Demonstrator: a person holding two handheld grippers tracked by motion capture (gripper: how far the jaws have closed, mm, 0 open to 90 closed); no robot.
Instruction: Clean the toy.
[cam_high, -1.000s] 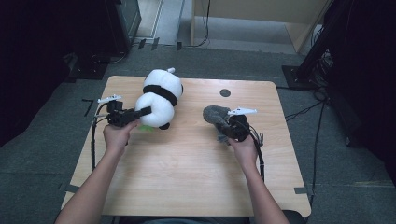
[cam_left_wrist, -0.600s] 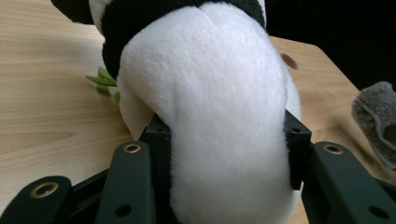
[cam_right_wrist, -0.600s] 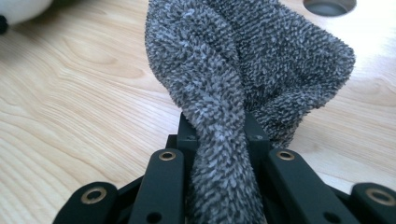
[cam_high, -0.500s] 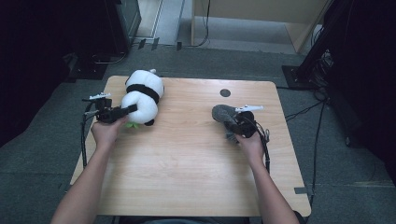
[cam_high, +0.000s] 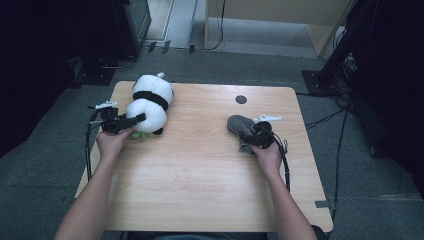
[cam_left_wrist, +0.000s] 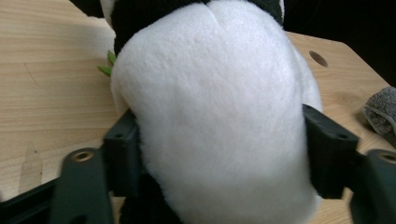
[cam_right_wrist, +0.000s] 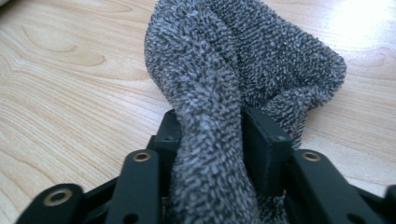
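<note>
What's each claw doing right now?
Left claw: just been opening, panda plush between its pads.
Right claw: just been opening, grey cloth between its pads.

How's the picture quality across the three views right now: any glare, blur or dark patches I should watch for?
High view: even light on the table, surroundings very dark, slightly soft. Left gripper view: the panda plush crowds the lens, sharp fur, with shadow beneath it. Right gripper view: bright glare on the wood at top right; the grey cloth is crisp, the near jaws a little soft.
</note>
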